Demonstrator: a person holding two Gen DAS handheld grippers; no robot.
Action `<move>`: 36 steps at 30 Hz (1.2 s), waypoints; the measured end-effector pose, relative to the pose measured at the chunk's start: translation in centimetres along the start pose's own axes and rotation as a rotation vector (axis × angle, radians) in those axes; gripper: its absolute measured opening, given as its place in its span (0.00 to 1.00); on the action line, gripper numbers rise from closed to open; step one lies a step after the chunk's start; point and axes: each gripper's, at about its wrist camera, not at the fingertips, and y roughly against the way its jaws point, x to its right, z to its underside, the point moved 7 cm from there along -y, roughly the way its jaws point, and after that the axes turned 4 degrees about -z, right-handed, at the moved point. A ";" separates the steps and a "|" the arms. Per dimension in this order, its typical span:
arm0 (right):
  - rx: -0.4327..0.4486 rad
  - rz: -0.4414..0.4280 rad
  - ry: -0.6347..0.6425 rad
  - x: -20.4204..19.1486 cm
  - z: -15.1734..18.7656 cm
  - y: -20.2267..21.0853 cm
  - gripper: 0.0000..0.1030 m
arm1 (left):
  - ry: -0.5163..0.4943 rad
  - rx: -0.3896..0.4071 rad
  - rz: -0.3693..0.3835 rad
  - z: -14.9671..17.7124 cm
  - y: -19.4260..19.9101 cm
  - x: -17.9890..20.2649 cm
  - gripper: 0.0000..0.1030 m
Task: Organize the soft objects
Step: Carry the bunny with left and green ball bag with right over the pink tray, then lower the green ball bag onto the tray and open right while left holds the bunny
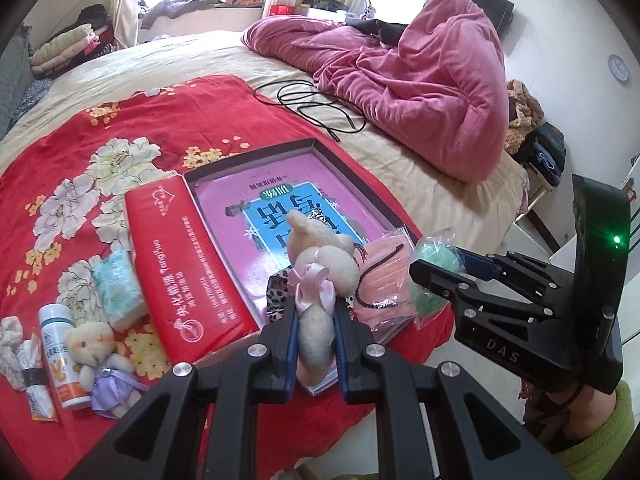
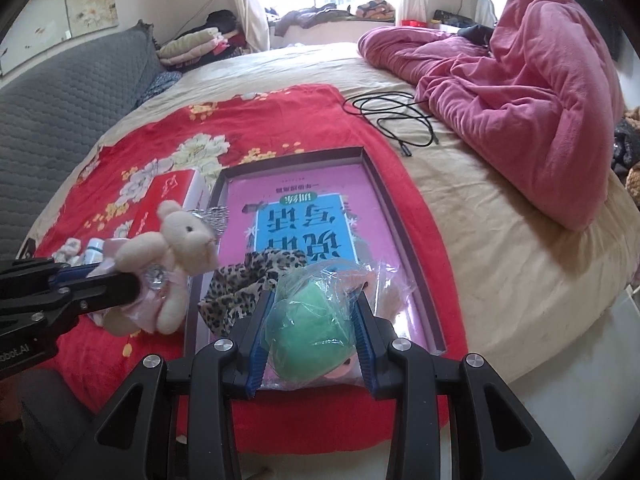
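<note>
My left gripper (image 1: 316, 304) is shut on a cream teddy bear (image 1: 320, 260) with a pink bow, held by its body just above the near end of the tray (image 1: 256, 152). In the right wrist view that bear (image 2: 180, 240) hangs from the left gripper (image 2: 108, 276) beside the tray's left rim (image 2: 208, 216). My right gripper (image 2: 314, 294) is shut on a green plush toy in a clear bag (image 2: 312, 320), over the tray's near end. From the left wrist view, the right gripper (image 1: 440, 264) with the green plush toy (image 1: 436, 256) is at the right.
A leopard-print cloth (image 2: 248, 280) and a bagged pink item (image 1: 384, 280) lie in the tray on a pink book (image 2: 304, 216). A red box (image 1: 180, 248), tissue pack (image 1: 116, 284), white bottle (image 1: 60, 352) and purple-dressed bear (image 1: 96, 360) lie left. Black cable (image 2: 400, 116), pink duvet (image 2: 520, 92) behind.
</note>
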 end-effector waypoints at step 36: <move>-0.085 -0.047 0.056 0.2 0.3 -8.4 0.37 | 0.046 -0.043 0.006 -0.7 -5.1 -0.9 0.15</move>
